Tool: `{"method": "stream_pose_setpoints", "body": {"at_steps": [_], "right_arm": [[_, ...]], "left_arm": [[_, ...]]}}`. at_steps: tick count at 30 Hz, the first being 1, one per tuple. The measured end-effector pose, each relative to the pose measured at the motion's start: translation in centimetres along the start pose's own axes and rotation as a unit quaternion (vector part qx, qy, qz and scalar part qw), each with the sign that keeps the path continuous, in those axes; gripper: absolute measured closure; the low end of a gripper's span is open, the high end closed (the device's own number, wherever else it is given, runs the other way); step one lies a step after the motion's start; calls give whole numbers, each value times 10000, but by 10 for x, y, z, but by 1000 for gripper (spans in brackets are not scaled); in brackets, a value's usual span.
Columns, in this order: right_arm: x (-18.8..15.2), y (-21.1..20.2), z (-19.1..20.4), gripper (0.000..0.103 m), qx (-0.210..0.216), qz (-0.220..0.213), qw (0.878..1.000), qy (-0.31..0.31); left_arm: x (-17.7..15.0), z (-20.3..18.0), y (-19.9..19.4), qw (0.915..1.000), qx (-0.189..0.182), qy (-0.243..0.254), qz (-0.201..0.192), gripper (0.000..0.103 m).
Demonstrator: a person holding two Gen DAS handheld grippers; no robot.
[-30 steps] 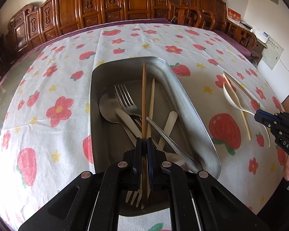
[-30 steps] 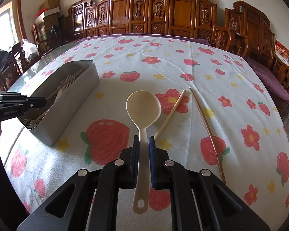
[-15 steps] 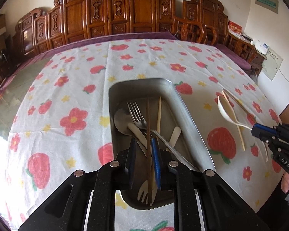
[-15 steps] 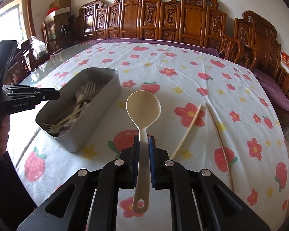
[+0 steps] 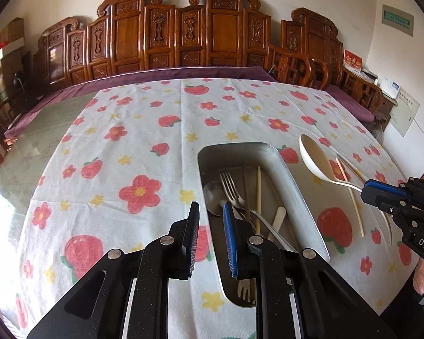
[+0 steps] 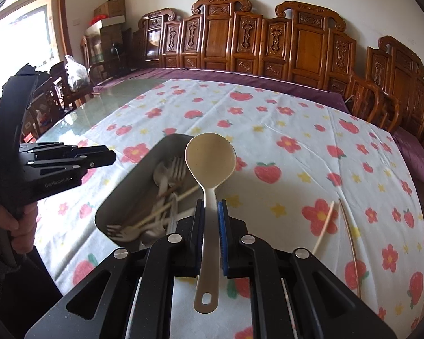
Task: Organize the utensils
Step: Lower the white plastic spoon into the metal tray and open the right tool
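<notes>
My left gripper (image 5: pixel 210 236) has just opened, empty; its chopstick (image 5: pixel 245 195) now lies in the tin (image 5: pixel 302 197). Right gripper (image 6: pixel 210 236) pinches the spoon (image 6: pixel 210 161), lifted over the tin's right rim. Drop next.

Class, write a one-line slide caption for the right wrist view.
Right claw grips a cream spoon above the metal tray of utensils.

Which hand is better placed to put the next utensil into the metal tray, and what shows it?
The right. Its tongs are shut on the cream spoon, already lifted beside the metal tray. The left tongs stand open and empty, with nothing to deliver.
</notes>
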State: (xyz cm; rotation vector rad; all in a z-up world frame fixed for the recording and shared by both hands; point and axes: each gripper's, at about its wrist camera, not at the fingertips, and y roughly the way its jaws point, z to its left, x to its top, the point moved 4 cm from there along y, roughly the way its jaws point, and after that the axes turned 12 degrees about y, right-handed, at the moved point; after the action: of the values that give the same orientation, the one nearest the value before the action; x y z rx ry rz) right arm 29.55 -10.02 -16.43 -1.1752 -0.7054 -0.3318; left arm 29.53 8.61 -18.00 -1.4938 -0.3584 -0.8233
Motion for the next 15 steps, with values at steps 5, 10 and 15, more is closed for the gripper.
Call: {"method": "stream_pose_setpoints", "body": {"at_steps": [5, 10, 15], "right_arm": [[8, 13, 20, 92, 56, 35, 9999, -94], [13, 31, 37, 92, 106, 133, 9998, -58], [16, 51, 48, 92, 100, 238, 9997, 31]], "left_arm": [[1, 12, -3, 9999, 74, -139, -36, 87], [1, 24, -6, 9995, 138, -261, -68, 87], [0, 36, -7, 9989, 188, -410, -79, 87]]}}
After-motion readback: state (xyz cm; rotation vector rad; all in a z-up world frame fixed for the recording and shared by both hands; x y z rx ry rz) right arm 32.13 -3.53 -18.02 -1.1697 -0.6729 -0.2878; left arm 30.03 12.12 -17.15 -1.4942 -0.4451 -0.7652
